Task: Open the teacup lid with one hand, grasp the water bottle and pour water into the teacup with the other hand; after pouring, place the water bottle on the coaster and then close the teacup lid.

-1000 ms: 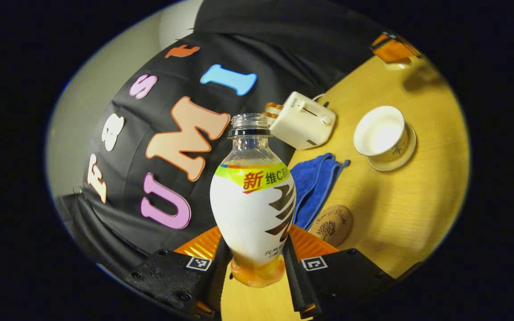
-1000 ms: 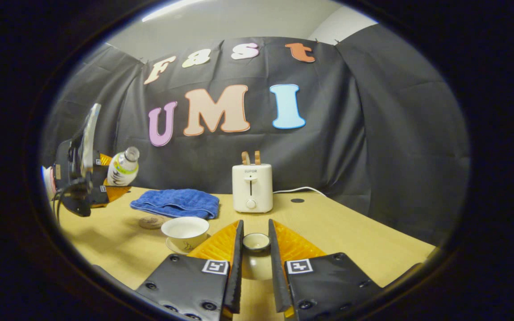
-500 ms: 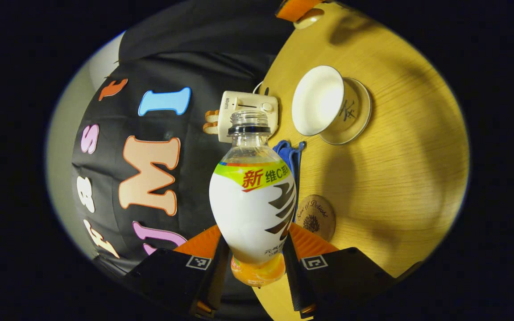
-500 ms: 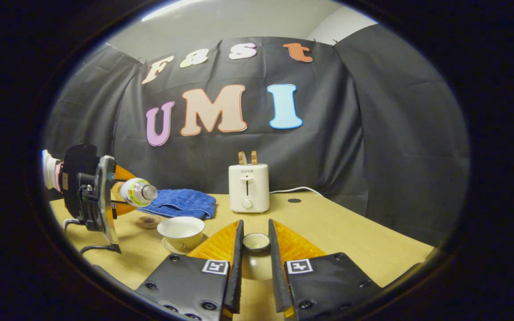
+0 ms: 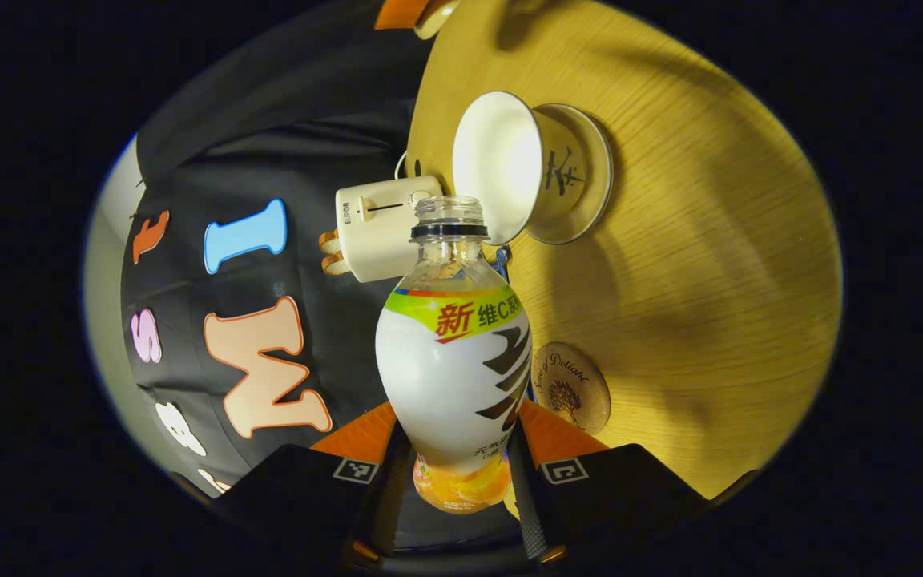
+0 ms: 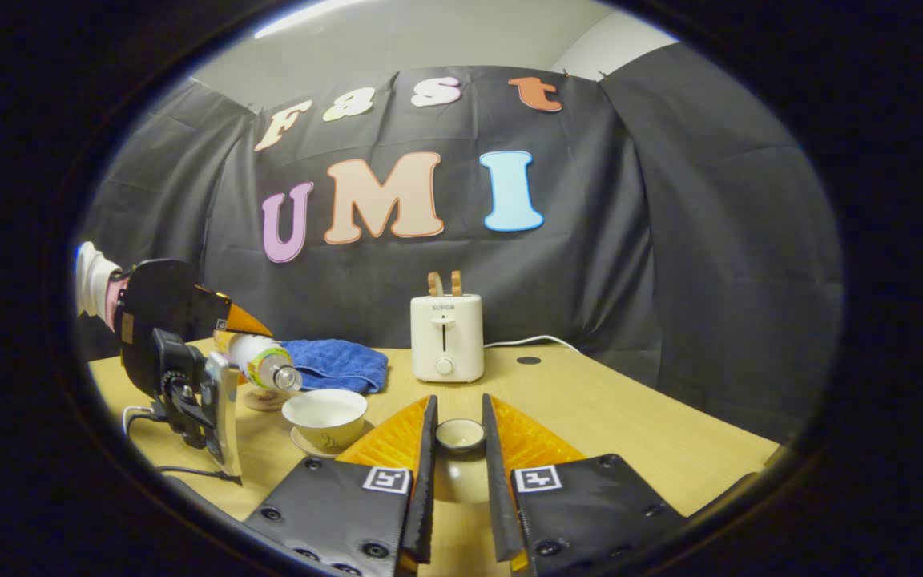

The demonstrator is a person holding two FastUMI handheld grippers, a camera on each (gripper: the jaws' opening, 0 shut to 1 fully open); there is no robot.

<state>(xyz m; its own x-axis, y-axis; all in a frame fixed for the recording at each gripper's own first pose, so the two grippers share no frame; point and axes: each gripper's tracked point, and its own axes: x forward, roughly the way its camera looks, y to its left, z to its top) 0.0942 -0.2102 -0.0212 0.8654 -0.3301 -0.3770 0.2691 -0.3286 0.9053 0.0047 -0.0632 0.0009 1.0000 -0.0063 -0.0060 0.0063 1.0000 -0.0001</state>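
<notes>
My left gripper (image 5: 455,481) is shut on the water bottle (image 5: 453,377), an uncapped bottle with a white label. The bottle is tipped over, its open mouth (image 5: 449,210) close beside the rim of the white teacup (image 5: 509,176) on its saucer. In the right gripper view the bottle (image 6: 263,361) slants neck-down just above and left of the teacup (image 6: 325,413), held by the left gripper (image 6: 225,332). No water stream shows. My right gripper (image 6: 458,449) is shut on the teacup lid (image 6: 459,437), held above the table right of the cup. A round wooden coaster (image 5: 571,386) lies on the table near the bottle's base.
A white toaster (image 6: 446,336) with bread stands at the back of the wooden table (image 6: 630,417), a cable running right from it. A blue towel (image 6: 337,365) lies behind the cup. A hand (image 6: 97,280) holds the left gripper at the left.
The left gripper has tilted the bottle further, from level to neck-down, and brought its mouth closer to the cup. The right gripper with the lid has stayed still.
</notes>
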